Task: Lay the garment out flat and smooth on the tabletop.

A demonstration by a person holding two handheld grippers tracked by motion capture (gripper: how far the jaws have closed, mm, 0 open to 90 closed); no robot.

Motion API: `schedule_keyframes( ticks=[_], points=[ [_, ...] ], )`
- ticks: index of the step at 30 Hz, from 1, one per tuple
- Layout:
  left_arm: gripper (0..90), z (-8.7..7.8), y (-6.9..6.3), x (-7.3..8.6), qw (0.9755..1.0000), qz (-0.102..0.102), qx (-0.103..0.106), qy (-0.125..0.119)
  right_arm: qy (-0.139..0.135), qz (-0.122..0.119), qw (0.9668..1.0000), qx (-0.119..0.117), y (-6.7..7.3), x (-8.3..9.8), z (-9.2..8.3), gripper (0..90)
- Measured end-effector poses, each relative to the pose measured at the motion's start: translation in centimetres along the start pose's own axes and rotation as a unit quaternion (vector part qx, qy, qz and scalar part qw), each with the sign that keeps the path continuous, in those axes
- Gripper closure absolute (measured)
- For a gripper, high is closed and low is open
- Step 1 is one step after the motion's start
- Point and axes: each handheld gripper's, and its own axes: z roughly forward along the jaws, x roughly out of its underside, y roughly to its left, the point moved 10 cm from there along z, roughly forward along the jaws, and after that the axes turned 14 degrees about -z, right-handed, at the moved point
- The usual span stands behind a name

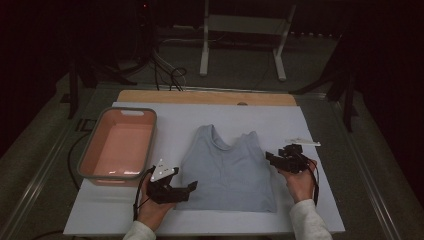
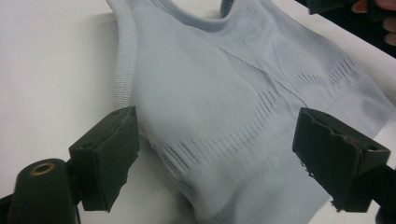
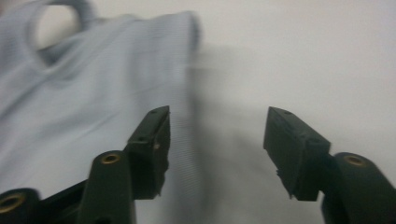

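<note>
Nearest, at the table's near edge, 2 hands come in: the left gripper (image 1: 187, 186) lies at the near left corner of the pale blue tank top (image 1: 230, 172), and the right gripper (image 1: 274, 159) sits just beside the top's right edge, a little farther in. No earlier moment is compared here; both sets of jaws stand apart and hold nothing. In the left gripper view the left gripper (image 2: 224, 163) has its jaws wide, with the tank top (image 2: 233, 107) lying flat on the table beneath them, untouched by the pads; this view shows ribbed bands and rows of small slits in the knit that the high view does not. The right gripper view, blurred, shows the right gripper (image 3: 215, 144) open over the garment's edge (image 3: 93, 102) and bare white table.

No writing or label can be read anywhere.

The top lies mid-table on the white sheet (image 1: 310, 200), neckline toward the far side. Bare sheet surrounds it on all 4 sides. To its left, well apart, stands a pink tub (image 1: 87, 155) with a grey rim. Far right, a small white strip (image 1: 302, 142) lies near the sheet's edge.
</note>
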Motion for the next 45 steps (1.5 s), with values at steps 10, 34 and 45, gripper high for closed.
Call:
schedule_keyframes(
  ticks=[10, 34, 45],
  points=[
    [16.9, 0.5, -0.5, 0.7, 0.9999, 0.003, 0.006, 0.015, 0.058, 0.005, 0.9977, -0.035, 0.5, 1.6, 2.7, 45.4],
    [22.9, 1.6, -1.4, 2.1, 0.9987, 0.019, 0.02, 0.044, 0.049, -0.049, 0.9928, -0.098, 7.1, -0.3, 4.1, 48.9],
    [46.0, 0.7, -2.7, 1.7, 0.9975, 0.038, 0.05, 0.032, 0.084, -0.072, 0.9916, -0.067, 6.6, 0.5, 5.1, 90.0]
  ],
)
